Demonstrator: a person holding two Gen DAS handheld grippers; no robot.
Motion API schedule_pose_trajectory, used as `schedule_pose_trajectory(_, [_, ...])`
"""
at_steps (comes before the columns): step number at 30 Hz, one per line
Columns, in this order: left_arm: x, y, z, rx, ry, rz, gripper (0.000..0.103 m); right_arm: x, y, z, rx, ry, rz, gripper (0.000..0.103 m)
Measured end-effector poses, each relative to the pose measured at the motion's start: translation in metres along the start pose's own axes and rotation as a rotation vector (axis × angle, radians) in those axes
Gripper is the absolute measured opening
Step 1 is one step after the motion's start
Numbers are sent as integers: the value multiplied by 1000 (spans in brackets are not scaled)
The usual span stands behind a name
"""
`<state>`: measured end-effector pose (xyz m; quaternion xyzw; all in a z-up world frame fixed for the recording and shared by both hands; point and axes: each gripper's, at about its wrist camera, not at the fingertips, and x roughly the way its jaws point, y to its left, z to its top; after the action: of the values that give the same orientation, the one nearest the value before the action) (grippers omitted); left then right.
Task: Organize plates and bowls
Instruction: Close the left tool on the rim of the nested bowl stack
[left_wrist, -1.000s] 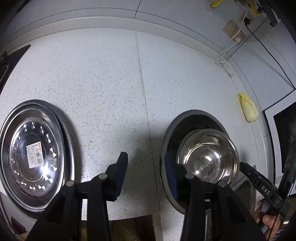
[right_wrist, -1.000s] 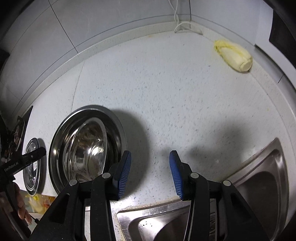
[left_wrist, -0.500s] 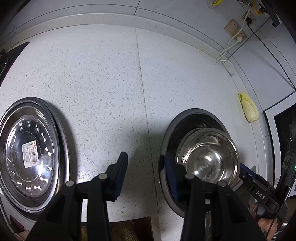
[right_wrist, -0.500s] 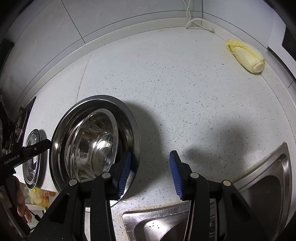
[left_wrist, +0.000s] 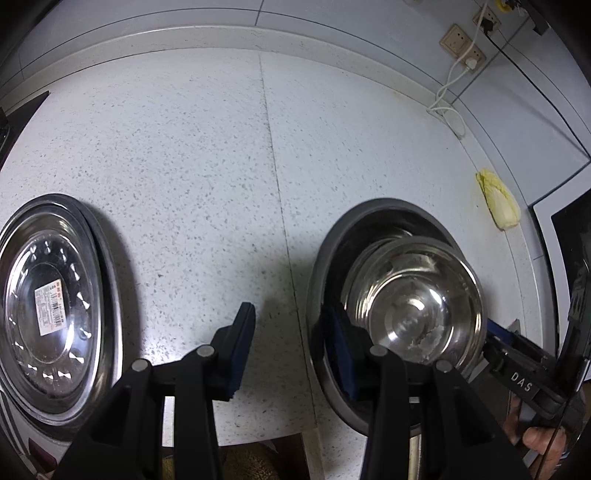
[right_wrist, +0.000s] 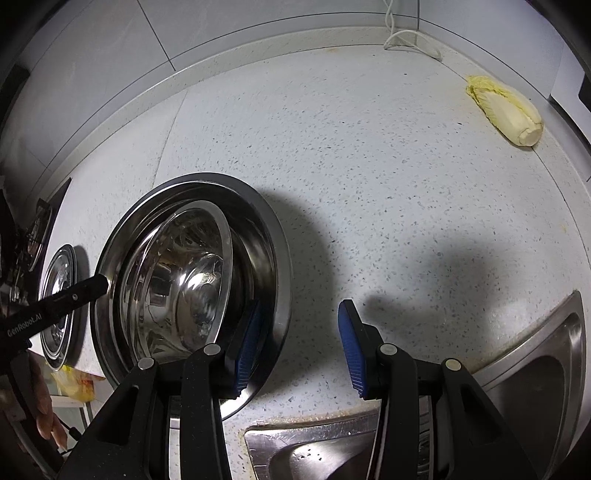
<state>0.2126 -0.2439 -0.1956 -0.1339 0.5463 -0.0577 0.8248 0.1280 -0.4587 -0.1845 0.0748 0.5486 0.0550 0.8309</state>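
Note:
A large steel bowl (left_wrist: 321, 266) (right_wrist: 273, 258) sits on the speckled counter with a smaller steel bowl (left_wrist: 417, 302) (right_wrist: 177, 280) nested inside it. My left gripper (left_wrist: 288, 343) is open and straddles the big bowl's left rim, its right pad inside the bowl. My right gripper (right_wrist: 299, 343) is open and straddles the bowl's right rim, its left pad inside. A steel plate (left_wrist: 51, 310) with a white label lies at the far left, also small in the right wrist view (right_wrist: 59, 295).
A sink (right_wrist: 524, 402) lies at the counter's front right. A yellow cabbage (left_wrist: 498, 199) (right_wrist: 506, 107) lies near the back right corner. Wall sockets (left_wrist: 461, 40) and a white cable (left_wrist: 447, 110) are at the back wall. A hob edge (left_wrist: 14, 110) is at far left.
Both grippers have closed in on the nested bowls. The right gripper moved left until its left pad crossed the big bowl's rim. The left gripper shifted slightly forward.

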Motion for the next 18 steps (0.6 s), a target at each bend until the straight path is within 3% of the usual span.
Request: schedule_pose_trajectory(18, [14,-1,7,17,-32,-42,40,18,1,9,-20,52,-5,36])
